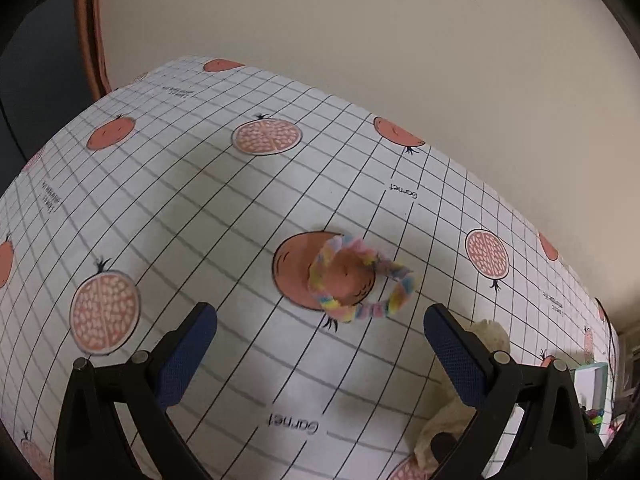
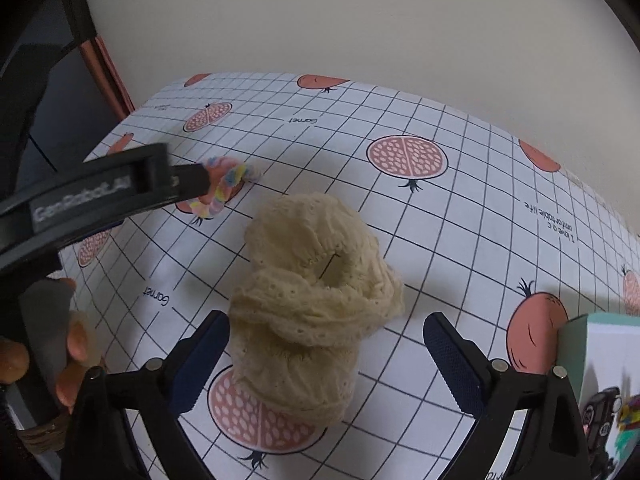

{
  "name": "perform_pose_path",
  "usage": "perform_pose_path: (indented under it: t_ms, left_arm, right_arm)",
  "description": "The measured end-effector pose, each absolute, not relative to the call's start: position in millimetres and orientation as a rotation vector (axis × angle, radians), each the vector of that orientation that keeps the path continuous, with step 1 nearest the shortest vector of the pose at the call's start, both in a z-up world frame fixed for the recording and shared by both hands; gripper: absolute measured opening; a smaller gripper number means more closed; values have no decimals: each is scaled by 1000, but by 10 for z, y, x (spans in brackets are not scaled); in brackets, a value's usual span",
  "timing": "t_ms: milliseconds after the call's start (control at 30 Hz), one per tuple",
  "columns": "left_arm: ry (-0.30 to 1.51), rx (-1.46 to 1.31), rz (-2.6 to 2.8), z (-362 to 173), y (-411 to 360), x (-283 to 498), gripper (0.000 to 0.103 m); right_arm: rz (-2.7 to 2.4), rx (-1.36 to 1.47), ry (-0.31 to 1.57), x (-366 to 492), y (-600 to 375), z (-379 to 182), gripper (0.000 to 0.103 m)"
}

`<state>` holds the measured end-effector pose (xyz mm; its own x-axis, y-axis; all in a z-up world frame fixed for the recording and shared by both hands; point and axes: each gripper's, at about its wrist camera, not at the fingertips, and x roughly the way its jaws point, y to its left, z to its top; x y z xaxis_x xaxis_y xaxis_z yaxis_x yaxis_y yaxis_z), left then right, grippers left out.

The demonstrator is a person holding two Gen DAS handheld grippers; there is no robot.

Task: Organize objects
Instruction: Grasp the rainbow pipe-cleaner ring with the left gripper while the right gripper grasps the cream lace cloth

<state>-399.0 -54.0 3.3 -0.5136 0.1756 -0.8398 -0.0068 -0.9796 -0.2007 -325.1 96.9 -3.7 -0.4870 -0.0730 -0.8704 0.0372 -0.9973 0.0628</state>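
— Starting closest to us: where do we stand with the tidying?

— Early, we'd judge. Our right gripper (image 2: 326,356) is spread wide, its blue ribbed pads on either side of the cream knitted sock (image 2: 312,300) but not pressing it. Our left gripper (image 1: 320,344) is spread wide too, holding nothing, hovering just short of the pastel hair tie (image 1: 360,278). Neither thing is lifted or put away.

— What are we dealing with, material-wise?

— The sock is soft openwork knit, bunched into a loose lump with its cuff mouth gaping on top; it should squash and drape under the pads. It lies on the tablecloth (image 2: 460,240) near the front edge, over a printed pomegranate half.

— And farther out?

— The hair tie: a fuzzy ring in pink, yellow and blue, partly propped up, not lying flat, resting on a printed whole pomegranate. Light and springy, we'd guess, thin enough to slip from a shallow pinch.

— Anywhere to put them?

— At the right edge stands a mint-and-white box (image 2: 600,360) with printed pictures; whether it's the destination we can't tell. Beyond the smooth gridded cloth there's only plain wall.
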Motion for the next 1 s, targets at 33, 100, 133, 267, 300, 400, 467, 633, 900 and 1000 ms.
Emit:
perform_pose_path:
  t_ms: [33, 100, 133, 267, 300, 400, 467, 633, 900, 1000]
  left_arm:
    - [-242, -1483, 2633, 25, -507, -4002, 103]
    - [-196, -1493, 2638, -5, -439, -4037, 103]
    - [-185, -1493, 2638, -11, -413, -4052, 102]
    - [-152, -1462, 2642, 2, -316, -4098, 99]
    - [-144, -1461, 2642, 6, -299, -4105, 98]
    - [-121, -1471, 2647, -1, -252, -4153, 86]
    - [-115, -1480, 2642, -6, -225, -4166, 79]
    - [-115, -1491, 2630, -32, -202, -4174, 64]
    - [-79, -1494, 2610, -4, -142, -4158, 37]
    - [-48, -1497, 2614, -2, -110, -4141, 18]
  right_arm:
    - [-2655, 1558, -52, -3257, 968, -42, 95]
    - [-2652, 1558, -54, -3273, 967, -47, 93]
    - [-2651, 1555, -53, -3274, 963, -44, 91]
    - [-2650, 1555, -49, -3293, 960, -53, 86]
    - [-2647, 1559, -51, -3293, 961, -57, 86]
    - [-2640, 1562, -63, -3285, 974, -63, 81]
    - [-2642, 1565, -62, -3288, 978, -65, 76]
    - [-2632, 1578, -58, -3286, 991, -66, 63]
    - [-2631, 1609, -52, -3284, 997, -76, 38]
    - [-2631, 1612, -51, -3271, 999, -70, 30]
